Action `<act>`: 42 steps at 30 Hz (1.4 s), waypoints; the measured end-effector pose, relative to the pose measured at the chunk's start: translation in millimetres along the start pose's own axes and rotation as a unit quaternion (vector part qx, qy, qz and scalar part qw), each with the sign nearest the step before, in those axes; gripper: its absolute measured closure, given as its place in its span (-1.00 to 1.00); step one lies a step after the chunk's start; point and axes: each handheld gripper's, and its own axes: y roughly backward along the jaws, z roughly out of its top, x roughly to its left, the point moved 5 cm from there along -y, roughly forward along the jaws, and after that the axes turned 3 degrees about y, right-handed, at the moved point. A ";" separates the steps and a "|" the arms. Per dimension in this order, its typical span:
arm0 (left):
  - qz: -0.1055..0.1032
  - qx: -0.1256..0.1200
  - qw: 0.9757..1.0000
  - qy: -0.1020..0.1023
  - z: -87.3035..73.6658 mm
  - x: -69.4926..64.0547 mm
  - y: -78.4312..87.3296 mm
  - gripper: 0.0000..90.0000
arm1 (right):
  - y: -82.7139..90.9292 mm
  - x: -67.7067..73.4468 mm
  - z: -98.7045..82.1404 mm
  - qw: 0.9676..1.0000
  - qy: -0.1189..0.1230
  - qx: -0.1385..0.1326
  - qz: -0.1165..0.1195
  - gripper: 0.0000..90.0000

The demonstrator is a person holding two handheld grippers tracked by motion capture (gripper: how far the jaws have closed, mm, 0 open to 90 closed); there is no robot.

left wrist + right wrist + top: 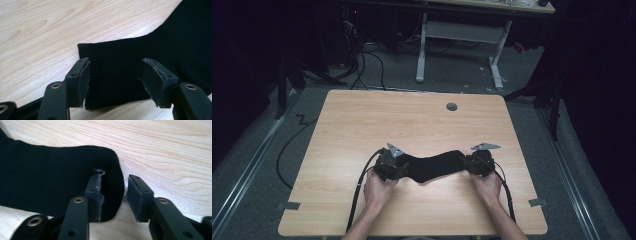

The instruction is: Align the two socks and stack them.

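text: none legible | labels: none | brands: none | numbers: none

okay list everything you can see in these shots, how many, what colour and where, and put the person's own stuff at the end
sock: one, black, flat on the near half of the table, stretched between the two grippers
table: one, light wood, centre of the high view
cable hole: one, grey, in the tabletop near the far edge
tape tabs: two, grey, at the near left and near right table edges
desk frame: one, white legs, on the floor beyond the table
left gripper: one, black, jaws open astride the sock's cuff end
right gripper: one, black, jaws open at the sock's rounded toe end
hands: two, each holding a gripper from the near edge
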 end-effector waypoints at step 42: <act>-0.033 0.007 0.999 -0.012 8.0 -16.4 -8.8 -0.06 | 29.8 -19.4 10.7 1.000 0.009 0.000 0.007 0.86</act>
